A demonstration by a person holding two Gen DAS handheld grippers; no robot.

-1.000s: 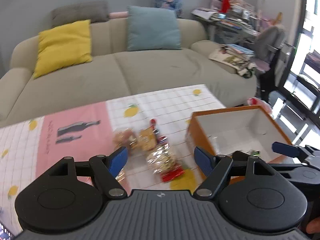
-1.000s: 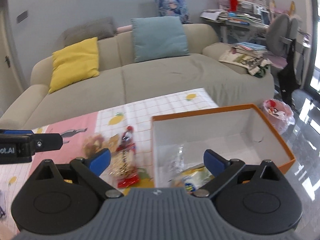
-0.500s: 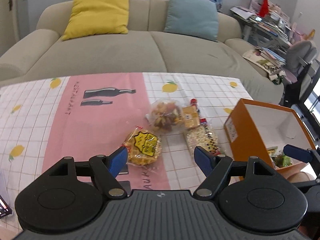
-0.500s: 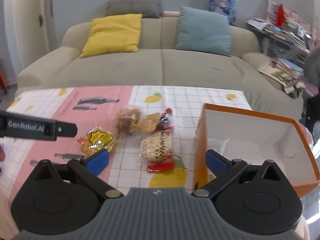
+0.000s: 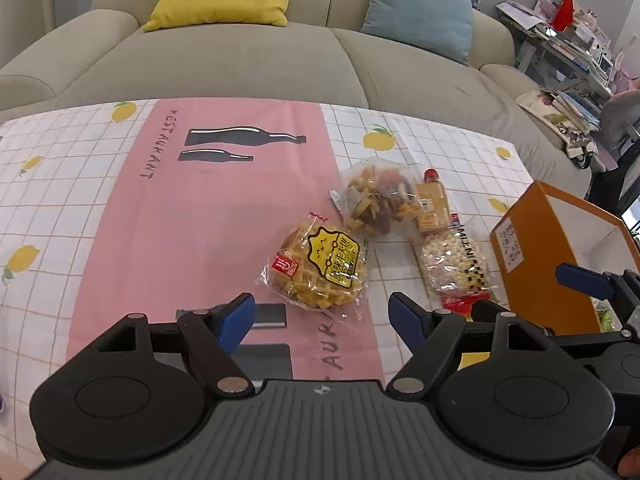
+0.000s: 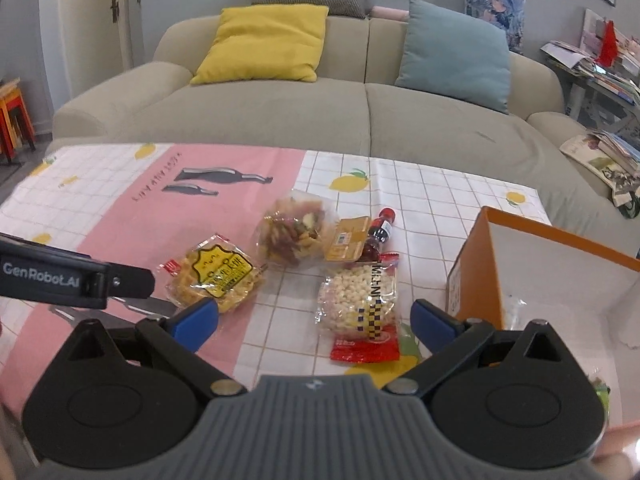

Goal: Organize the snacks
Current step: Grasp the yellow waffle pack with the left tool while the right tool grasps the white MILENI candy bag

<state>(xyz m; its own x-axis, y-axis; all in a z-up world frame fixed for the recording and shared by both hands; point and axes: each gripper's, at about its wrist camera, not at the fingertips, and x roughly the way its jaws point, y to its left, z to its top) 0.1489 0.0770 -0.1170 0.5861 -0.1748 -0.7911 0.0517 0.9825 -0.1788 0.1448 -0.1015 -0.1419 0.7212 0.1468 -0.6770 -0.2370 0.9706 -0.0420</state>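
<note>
Our left gripper and right gripper, both spread wide and empty, have swung from the orange cardboard box towards four clear-wrapped snack packets lying beside it on the pink-and-white checked tablecloth; the next pickup seems near.

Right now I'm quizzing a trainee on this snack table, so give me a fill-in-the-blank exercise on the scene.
1. The box walls are ____ outside.
2. The yellow-label snack bag lies on the ____ part of the tablecloth.
3. Both hand-held grippers, left and right, have their jaws ____.
4. The small bottle has a ____ cap.

Missing words: orange; pink; open; red
</note>
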